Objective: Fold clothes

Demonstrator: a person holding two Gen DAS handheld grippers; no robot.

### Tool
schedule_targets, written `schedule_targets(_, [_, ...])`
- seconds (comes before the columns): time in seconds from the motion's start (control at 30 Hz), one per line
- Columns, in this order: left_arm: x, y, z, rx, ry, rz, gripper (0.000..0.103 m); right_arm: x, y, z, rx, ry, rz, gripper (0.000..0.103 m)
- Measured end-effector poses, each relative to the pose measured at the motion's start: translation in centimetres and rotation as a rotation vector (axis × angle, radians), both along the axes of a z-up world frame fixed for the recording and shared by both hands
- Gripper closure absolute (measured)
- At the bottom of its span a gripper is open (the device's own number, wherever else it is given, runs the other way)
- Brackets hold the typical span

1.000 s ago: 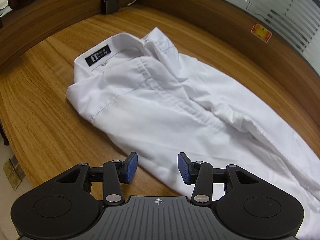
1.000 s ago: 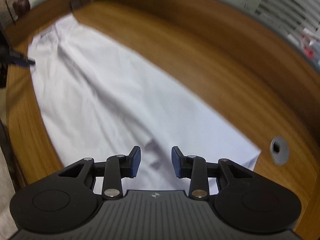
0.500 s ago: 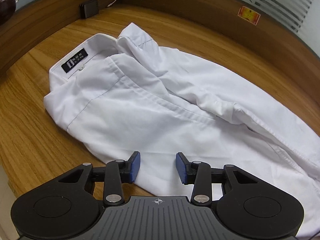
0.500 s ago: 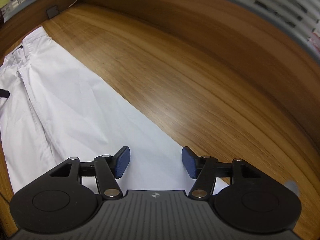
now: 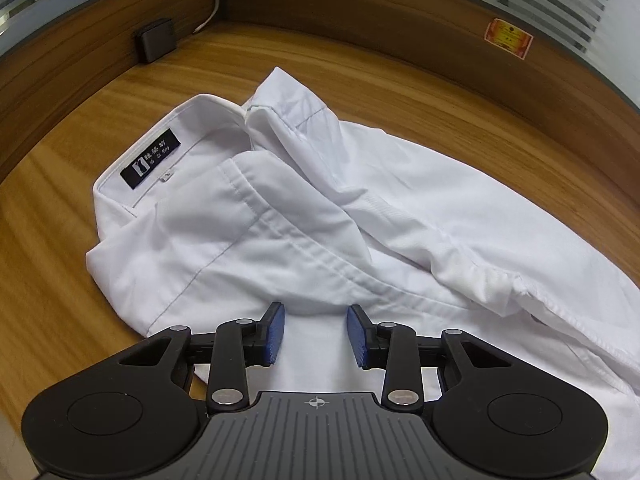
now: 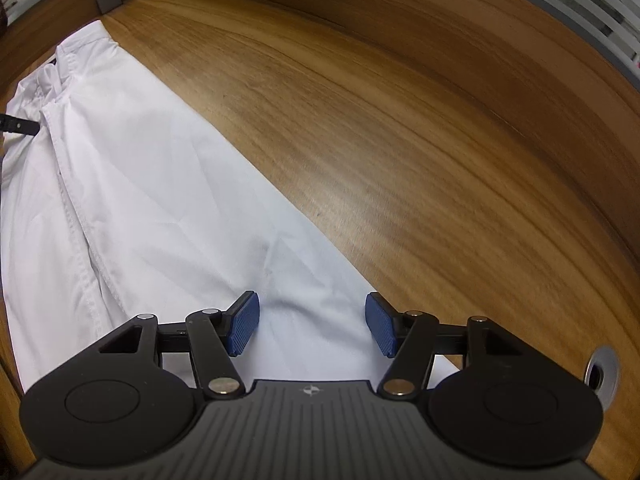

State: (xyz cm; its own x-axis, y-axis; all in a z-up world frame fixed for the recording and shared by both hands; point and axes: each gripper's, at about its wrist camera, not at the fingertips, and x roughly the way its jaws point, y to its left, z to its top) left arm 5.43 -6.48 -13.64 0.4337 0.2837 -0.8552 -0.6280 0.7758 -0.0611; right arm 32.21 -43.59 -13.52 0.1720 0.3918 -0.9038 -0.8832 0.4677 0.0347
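A white shirt (image 5: 304, 216) lies partly folded lengthwise on the wooden table (image 5: 52, 264), collar and black neck label (image 5: 150, 158) toward the far left. My left gripper (image 5: 316, 334) hovers open over the shirt's near shoulder edge, nothing between its blue pads. In the right wrist view the shirt's lower body (image 6: 140, 184) stretches away to the left, its long edge running diagonally. My right gripper (image 6: 311, 324) stands wide open above the hem corner, holding nothing. The tip of the left gripper (image 6: 18, 125) pokes in at the left edge.
A raised wooden rim (image 5: 360, 12) bounds the table at the back, with a small black box (image 5: 155, 39) and a white cable (image 5: 210, 4) in the corner. A round metal grommet (image 6: 602, 372) sits in the tabletop right of my right gripper. Bare wood (image 6: 400, 128) lies right of the shirt.
My left gripper has moved forward over the shirt toward the collar. My right gripper has swung right toward the hem's edge and opened wider.
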Motion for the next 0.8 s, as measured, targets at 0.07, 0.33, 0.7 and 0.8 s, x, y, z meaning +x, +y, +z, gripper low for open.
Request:
schedule_targets(0.07, [1.1, 0.8, 0.0, -0.006, 0.001, -0.046, 0.065, -0.6, -0.1, 0.0, -0.003, -0.001, -0.024, 0.037])
schedule_targets(0.33, [5.3, 3.8, 0.0, -0.031, 0.004, -0.229, 0.066, -4.9, -1.1, -0.2, -0.011, 0.006, -0.164, 0.037])
schedule_targets(0.7, [12.7, 6.4, -0.1, -0.037, 0.007, -0.51, 0.066, -11.4, -1.0, -0.2, -0.013, 0.023, -0.44, 0.036])
schedule_targets(0.8, [14.7, 6.4, -0.2, -0.026, 0.005, -0.594, 0.066, -13.6, 0.0, -0.2, -0.011, 0.03, -0.519, 0.036])
